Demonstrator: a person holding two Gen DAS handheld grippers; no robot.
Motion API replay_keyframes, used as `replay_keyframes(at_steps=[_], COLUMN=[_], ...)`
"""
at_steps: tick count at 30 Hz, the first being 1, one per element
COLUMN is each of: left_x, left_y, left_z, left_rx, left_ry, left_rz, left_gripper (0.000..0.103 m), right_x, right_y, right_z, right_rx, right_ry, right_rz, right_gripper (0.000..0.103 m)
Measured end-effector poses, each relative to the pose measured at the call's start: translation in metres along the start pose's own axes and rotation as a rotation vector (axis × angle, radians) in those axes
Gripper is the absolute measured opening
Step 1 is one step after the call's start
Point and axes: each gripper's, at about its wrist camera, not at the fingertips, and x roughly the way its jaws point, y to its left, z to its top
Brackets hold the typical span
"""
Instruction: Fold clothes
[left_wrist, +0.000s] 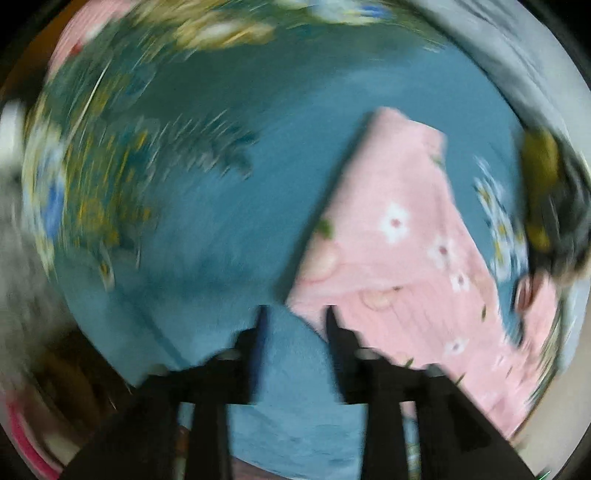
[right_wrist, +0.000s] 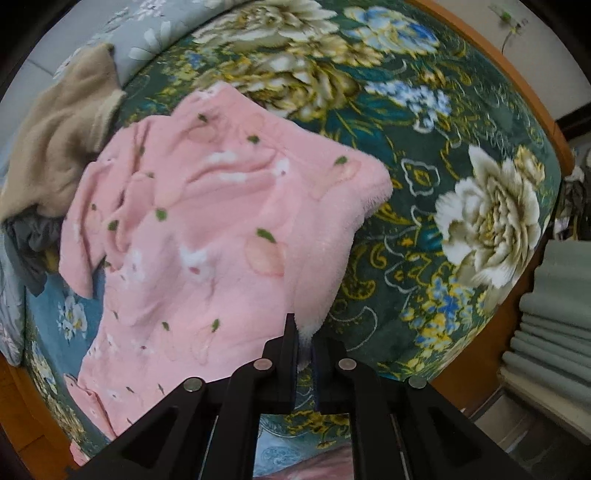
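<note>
A pink fleece garment (right_wrist: 207, 236) with small flowers and green leaves lies spread on the bed. My right gripper (right_wrist: 304, 332) is shut on its near right edge, with the fabric pinched between the black fingers. In the blurred left wrist view the same pink garment (left_wrist: 399, 240) lies folded flat to the right on blue bedding. My left gripper (left_wrist: 295, 314) is open just above the bedding, its right finger (left_wrist: 334, 325) at the garment's near corner and nothing between the fingers.
A dark green floral blanket (right_wrist: 461, 147) covers the bed. A beige garment (right_wrist: 59, 140) and a grey one (right_wrist: 33, 240) lie piled at the far left. A wooden bed frame (right_wrist: 517, 92) runs along the right. Folded pale green cloths (right_wrist: 554, 314) are stacked beyond it.
</note>
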Motion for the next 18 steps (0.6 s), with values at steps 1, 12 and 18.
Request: replay_keyframes(at_steps=[1,12,18], left_x=[0.000,0.053,0.079], left_y=[-0.012,-0.153,-0.171], left_z=[0.001,-0.006,0.021], left_rx=[0.072,0.771,0.790], left_ry=[-0.012,-0.079,-0.111], left_rz=[0.020,0.265,0.362], left_gripper=[0.052,0.064,0.047], right_x=[-0.001,-0.053,-0.074], right_y=[0.001,0.015,0.036], right_z=[-0.001,0.001,-0.010], right_rx=[-0.003,0.028,-0.044], right_ry=[-0.001,-0.074,-0.098], right_rz=[-0.008,-0.019,-0.034], right_gripper=[0.019,0.060,0.060])
